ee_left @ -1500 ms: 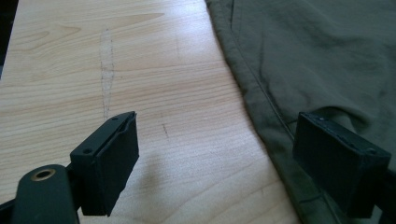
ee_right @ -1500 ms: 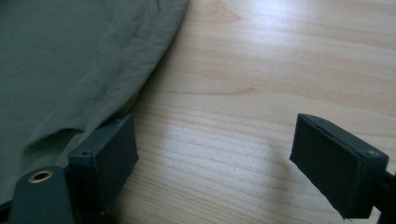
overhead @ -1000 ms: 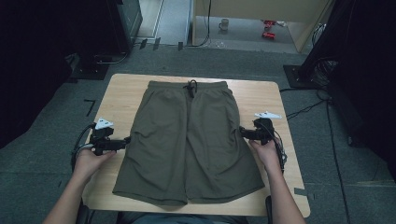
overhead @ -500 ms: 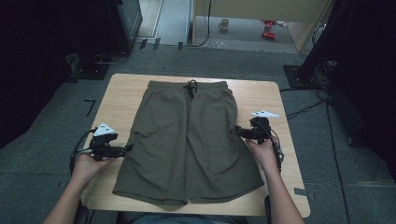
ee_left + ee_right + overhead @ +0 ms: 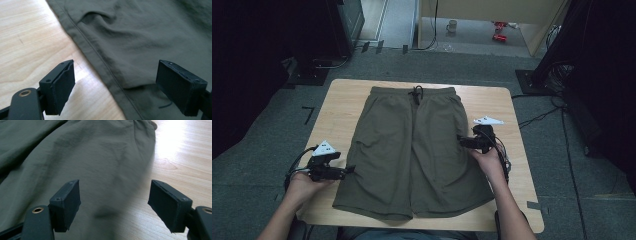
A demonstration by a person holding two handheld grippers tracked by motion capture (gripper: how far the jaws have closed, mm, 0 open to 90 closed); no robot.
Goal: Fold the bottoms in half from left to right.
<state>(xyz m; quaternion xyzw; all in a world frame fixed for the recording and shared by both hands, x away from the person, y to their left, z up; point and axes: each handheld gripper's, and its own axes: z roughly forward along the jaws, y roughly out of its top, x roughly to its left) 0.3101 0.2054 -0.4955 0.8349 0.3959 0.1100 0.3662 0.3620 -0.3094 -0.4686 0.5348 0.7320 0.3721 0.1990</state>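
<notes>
The left claw (image 5: 348, 171) gapes wide at the left seam of the olive-green cotton shorts (image 5: 417, 150), holding nothing. The right claw (image 5: 462, 141), empty, has just been narrowing at the right seam. The shorts lie flat on the pale wooden counter (image 5: 342, 107).

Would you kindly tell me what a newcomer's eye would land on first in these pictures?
First, the olive-green shorts spread flat across the middle of the wooden table, waistband and drawstring at the far edge. Next, the left gripper at the shorts' left side seam and the right gripper at their right side, both with jaws open and nothing clamped.
</notes>
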